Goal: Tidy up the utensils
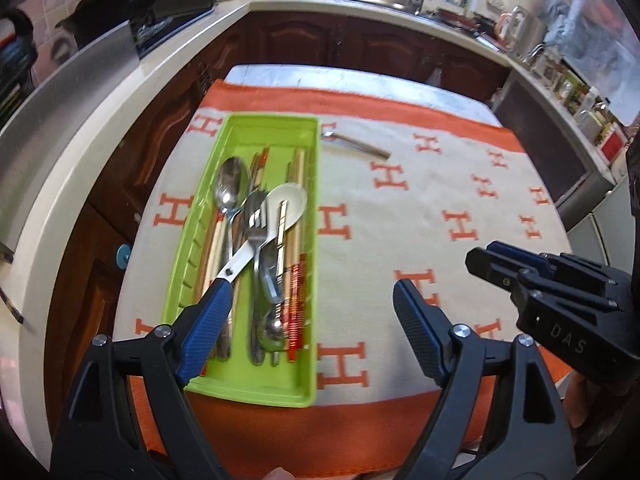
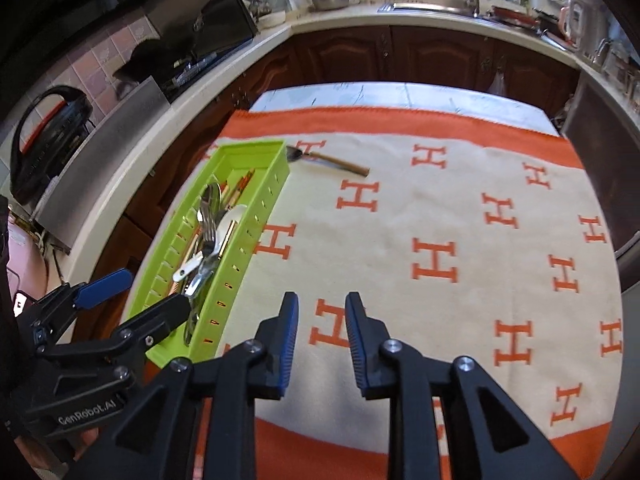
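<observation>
Most of the sorting looks done: the green utensil tray (image 1: 244, 248) on the left of the orange-and-cream cloth (image 1: 420, 208) already holds a metal spoon (image 1: 230, 184), a fork (image 1: 256, 220), a white ladle-like spoon (image 1: 286, 202) and several chopsticks (image 1: 296, 276) lying lengthwise. 1 utensil is left outside, a small wooden-handled tool (image 2: 328, 160) on the cloth just past the tray's far right corner; its metal head is too blurred to name.

In my judgement the step in hand is the change-over after a drop into the tray, and the next move calls for a reach to the far side, a grasp on the wooden handle, and a short carry left into the tray.

The left gripper (image 1: 316, 316) hangs over the tray's near end with its 2 fingers spread wide and nothing between them. Its left finger (image 1: 208, 320) overlaps the white spoon's handle in the left wrist view, but the right wrist view suggests it is above the contents; contact cannot be settled.

The right gripper (image 2: 322, 340) sits low over the near middle of the cloth, right of the tray, pointing toward the far edge. Its blue-padded jaws stand parted by a narrow gap, empty, with only the cloth's H pattern showing between them. It is roughly in line with the stray tool but well apart from it.
</observation>
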`<state>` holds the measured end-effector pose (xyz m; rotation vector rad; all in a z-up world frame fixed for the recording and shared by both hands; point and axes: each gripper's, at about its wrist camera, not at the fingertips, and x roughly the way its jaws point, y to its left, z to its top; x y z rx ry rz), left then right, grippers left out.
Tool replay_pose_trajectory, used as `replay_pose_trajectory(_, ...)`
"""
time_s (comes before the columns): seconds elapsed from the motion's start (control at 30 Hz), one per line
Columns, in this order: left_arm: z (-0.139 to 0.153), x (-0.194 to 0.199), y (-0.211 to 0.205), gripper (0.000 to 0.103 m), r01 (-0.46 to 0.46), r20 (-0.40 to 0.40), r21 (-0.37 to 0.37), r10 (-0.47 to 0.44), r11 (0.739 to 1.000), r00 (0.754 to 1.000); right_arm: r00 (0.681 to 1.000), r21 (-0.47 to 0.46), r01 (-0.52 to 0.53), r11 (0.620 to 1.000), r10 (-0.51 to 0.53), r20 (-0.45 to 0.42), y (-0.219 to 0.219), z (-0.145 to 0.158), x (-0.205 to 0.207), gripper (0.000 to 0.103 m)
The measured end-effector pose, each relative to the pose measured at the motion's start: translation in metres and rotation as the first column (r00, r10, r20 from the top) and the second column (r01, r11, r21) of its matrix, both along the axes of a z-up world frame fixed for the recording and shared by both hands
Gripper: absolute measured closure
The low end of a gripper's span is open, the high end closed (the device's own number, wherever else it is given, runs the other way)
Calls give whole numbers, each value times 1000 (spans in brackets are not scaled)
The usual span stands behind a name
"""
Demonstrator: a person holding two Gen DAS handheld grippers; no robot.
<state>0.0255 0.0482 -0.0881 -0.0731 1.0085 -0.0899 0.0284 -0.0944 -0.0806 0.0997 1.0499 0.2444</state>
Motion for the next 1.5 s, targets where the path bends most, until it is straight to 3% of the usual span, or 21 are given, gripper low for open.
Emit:
replay_pose_trajectory(0.1, 18, -4, -5, 22, 9, 30, -26, -8, 1000, 1000, 998, 9, 25, 1000, -25, 56, -5, 17, -10, 76)
replay_pose_trajectory(0.23, 41, -10, -10, 22, -2, 68, -40, 5, 999, 998, 982, -1, 70, 998, -69, 177, -8, 43, -25, 52)
replay_pose_trajectory(0.33, 53, -13, -13, 22, -14, 87, -36, 18, 999, 996, 966, 6, 101, 995, -100, 237, -13, 56, -35, 44)
replay_pose_trajectory(0.6, 68, -25, -23, 22, -41, 135, 26, 37, 999, 990, 938, 0, 135, 991, -128, 322, -21, 77, -49, 41)
replay_pose_trajectory(0.8, 79, -33, -31, 21, -74, 180, 73, 60, 995, 982, 942, -3, 119, 993, -112, 317, -20, 77, -52, 38)
replay_pose_trajectory(1.5, 88, -38, -43, 21, -87, 194, 87, 69, 992, 979, 936, -23, 138, 990, -123, 330, -27, 83, -59, 38)
